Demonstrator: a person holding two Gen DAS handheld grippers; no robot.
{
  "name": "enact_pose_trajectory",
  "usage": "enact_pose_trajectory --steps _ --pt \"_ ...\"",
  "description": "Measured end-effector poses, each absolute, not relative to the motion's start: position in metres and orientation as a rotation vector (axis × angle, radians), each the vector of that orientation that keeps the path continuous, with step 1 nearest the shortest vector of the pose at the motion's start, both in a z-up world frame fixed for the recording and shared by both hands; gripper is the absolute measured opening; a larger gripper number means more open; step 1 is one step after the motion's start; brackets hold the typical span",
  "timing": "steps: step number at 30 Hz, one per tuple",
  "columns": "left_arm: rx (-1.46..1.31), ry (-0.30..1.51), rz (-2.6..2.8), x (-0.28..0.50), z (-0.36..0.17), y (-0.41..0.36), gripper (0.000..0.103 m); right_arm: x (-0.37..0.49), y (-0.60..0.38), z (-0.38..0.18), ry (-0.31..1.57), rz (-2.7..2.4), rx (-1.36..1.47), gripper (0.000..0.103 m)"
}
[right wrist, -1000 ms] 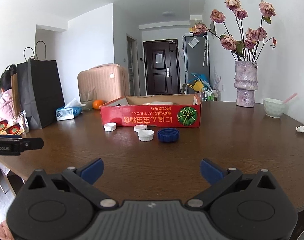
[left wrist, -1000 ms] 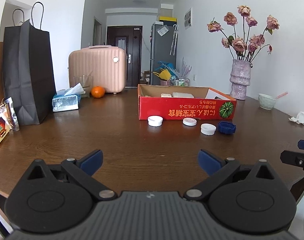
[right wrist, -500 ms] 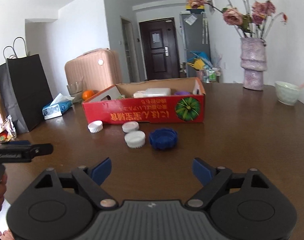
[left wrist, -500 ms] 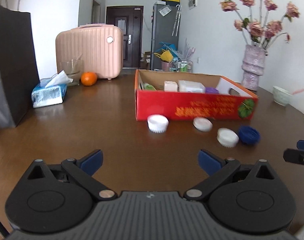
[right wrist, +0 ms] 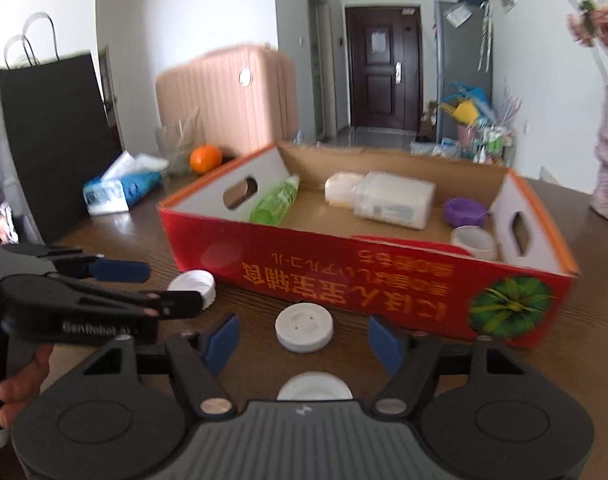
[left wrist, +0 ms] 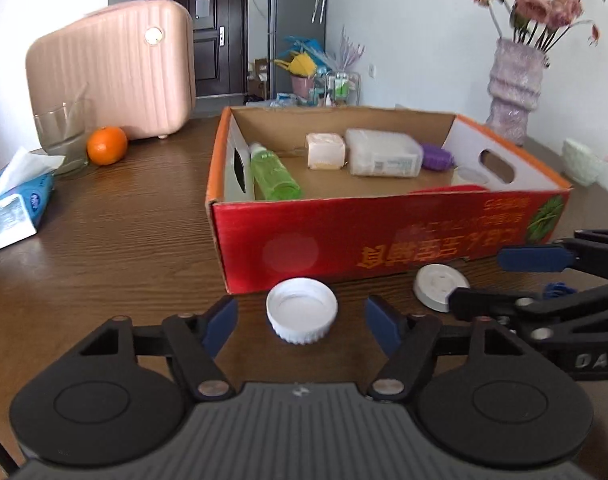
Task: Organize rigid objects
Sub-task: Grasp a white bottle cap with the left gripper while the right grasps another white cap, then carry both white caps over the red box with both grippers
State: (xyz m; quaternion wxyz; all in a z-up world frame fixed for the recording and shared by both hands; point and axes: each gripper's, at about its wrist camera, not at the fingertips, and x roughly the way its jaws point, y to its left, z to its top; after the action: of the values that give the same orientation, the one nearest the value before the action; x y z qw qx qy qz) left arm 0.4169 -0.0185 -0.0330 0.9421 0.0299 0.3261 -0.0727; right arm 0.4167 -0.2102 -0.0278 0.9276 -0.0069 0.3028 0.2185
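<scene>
The red cardboard box (right wrist: pixel 384 276) holds one green bottle (right wrist: pixel 276 204), one purple lid (right wrist: pixel 464 211) and more. Three white caps lie outside at its 6 o'clock: the left gripper (left wrist: pixel 301 317), released, straddles the ribbed white cap (left wrist: pixel 302 310); the right gripper (right wrist: pixel 304 334), released, straddles the flat white cap (right wrist: pixel 304 327).

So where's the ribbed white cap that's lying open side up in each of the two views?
Left wrist view: the ribbed white cap sits low centre, between the open left gripper fingers, in front of the red box.
Right wrist view: the same cap lies at left of centre, partly behind the left gripper.
Shared landmark: the red box's near left corner.
</scene>
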Motion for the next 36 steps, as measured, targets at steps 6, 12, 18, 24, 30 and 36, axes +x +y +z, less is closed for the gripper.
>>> enact_pose_trajectory --steps 6,12,18,24,30,36 --pt "0.052 0.659 -0.150 0.429 -0.042 -0.018 0.041 0.436 -0.197 -0.049 0.660 0.415 -0.023 0.048" --pt "0.021 0.631 -0.132 0.422 -0.036 -0.012 0.041 0.436 -0.189 -0.050 0.640 0.412 -0.068 0.038" --pt "-0.012 0.607 -0.132 0.389 -0.021 -0.009 0.041 0.416 -0.191 -0.036 0.599 0.419 -0.056 0.038" --pt "-0.053 0.547 -0.136 0.320 0.009 0.000 0.041 0.357 -0.205 -0.003 0.519 0.405 -0.025 0.038" --pt "-0.078 0.479 -0.124 0.249 0.036 0.009 0.041 0.282 -0.219 0.020 0.457 0.407 0.025 0.038" --pt "-0.081 0.432 -0.130 0.203 0.054 0.007 0.041 0.224 -0.229 0.036 0.402 0.402 0.032 0.038"
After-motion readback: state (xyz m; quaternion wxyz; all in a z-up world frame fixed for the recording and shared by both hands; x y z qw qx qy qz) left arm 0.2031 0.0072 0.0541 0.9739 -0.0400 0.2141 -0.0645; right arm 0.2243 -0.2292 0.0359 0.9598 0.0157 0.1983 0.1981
